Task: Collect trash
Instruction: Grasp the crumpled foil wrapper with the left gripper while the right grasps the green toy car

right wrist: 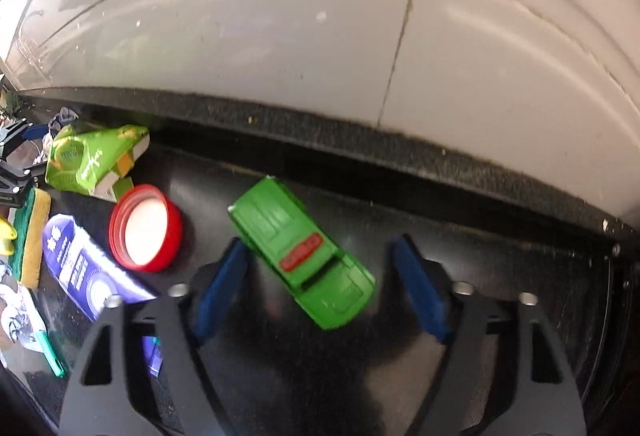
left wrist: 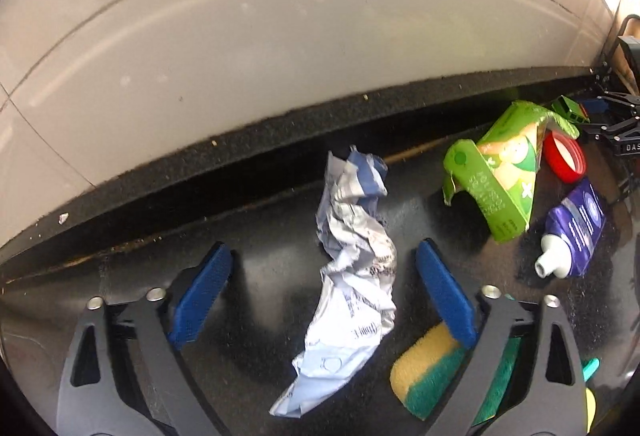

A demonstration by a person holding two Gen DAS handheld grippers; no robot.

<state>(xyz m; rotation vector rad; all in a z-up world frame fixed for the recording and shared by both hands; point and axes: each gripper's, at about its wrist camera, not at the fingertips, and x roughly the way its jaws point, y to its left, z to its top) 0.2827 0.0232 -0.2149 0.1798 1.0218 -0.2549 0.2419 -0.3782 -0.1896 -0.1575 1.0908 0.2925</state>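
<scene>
The left tool [left wrist: 322,300] is gaping around crumpled paper [left wrist: 352,268]. The right tool [right wrist: 320,294] is spreading wide around a green toy car [right wrist: 302,250].

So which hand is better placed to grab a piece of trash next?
Left. The left gripper is open with the crumpled paper lying between its fingers. The right gripper is open around a green toy car, which isn't obviously trash.
</scene>
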